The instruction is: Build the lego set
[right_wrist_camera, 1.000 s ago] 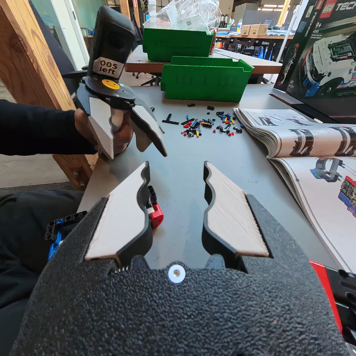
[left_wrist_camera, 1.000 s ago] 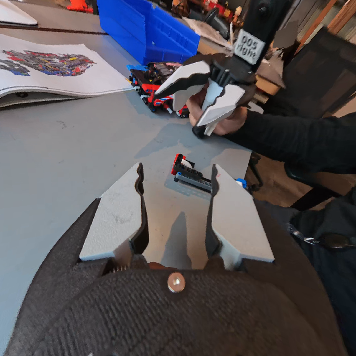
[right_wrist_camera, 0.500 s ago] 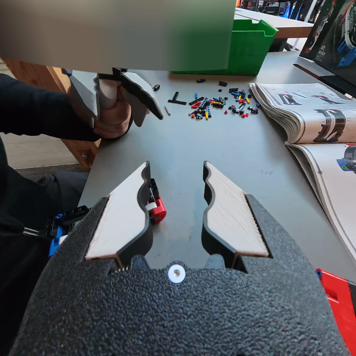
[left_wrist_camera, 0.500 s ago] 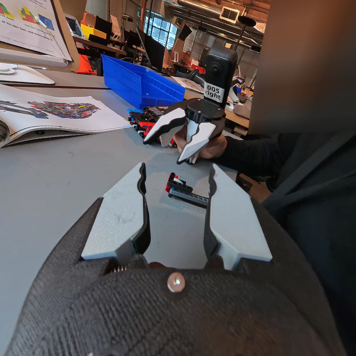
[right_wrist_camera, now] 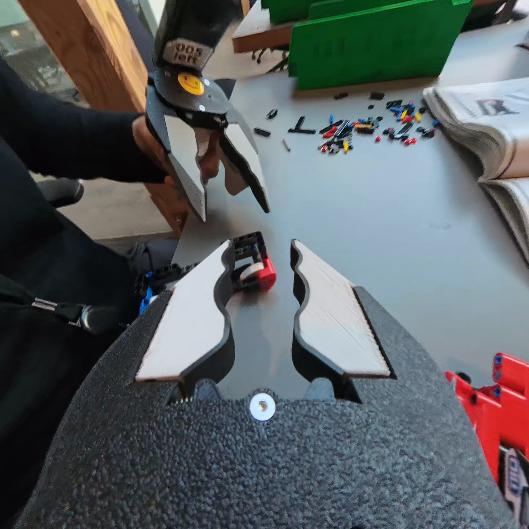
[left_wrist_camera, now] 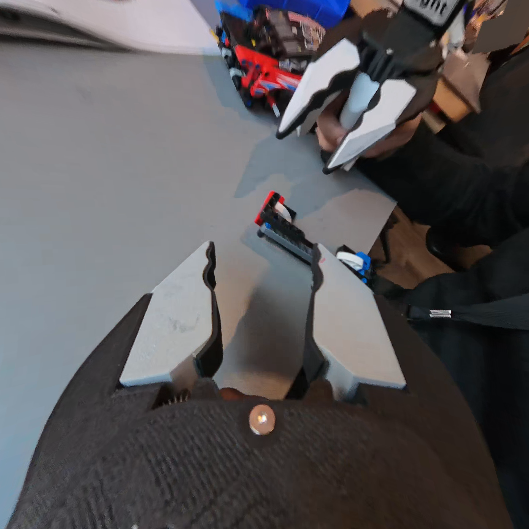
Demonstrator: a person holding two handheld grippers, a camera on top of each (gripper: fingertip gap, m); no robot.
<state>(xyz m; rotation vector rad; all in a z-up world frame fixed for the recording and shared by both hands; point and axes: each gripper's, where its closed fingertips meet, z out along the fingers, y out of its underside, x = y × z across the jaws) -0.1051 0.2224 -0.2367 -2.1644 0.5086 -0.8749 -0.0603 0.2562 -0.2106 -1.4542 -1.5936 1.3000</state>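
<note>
A small lego sub-assembly point(left_wrist_camera: 282, 224) of black, grey, red and white parts lies on the grey table near its edge. It also shows in the right wrist view point(right_wrist_camera: 253, 266), partly behind my right gripper's left finger. My left gripper point(left_wrist_camera: 263, 249) is open and empty, just short of the sub-assembly. My right gripper point(right_wrist_camera: 260, 243) is open and empty beside it. Each gripper hangs above the table in the other's view: the right one point(left_wrist_camera: 303, 151) and the left one point(right_wrist_camera: 236, 213). The larger red and black lego model point(left_wrist_camera: 263, 60) stands farther back and also shows at the lower right point(right_wrist_camera: 498, 400).
Several loose small lego parts point(right_wrist_camera: 372, 128) lie scattered at the far side. A green bin point(right_wrist_camera: 372, 48) stands behind them. An open instruction booklet point(right_wrist_camera: 481, 134) lies at the right. A blue bin point(left_wrist_camera: 300, 11) stands behind the model. The table edge point(left_wrist_camera: 380, 229) and the person's lap are close. My right fingertips sit around 7 cm from my left ones.
Both views tilted downward. Both grippers stayed open and came closer to the sub-assembly, and more of it now shows past my right gripper's left finger.
</note>
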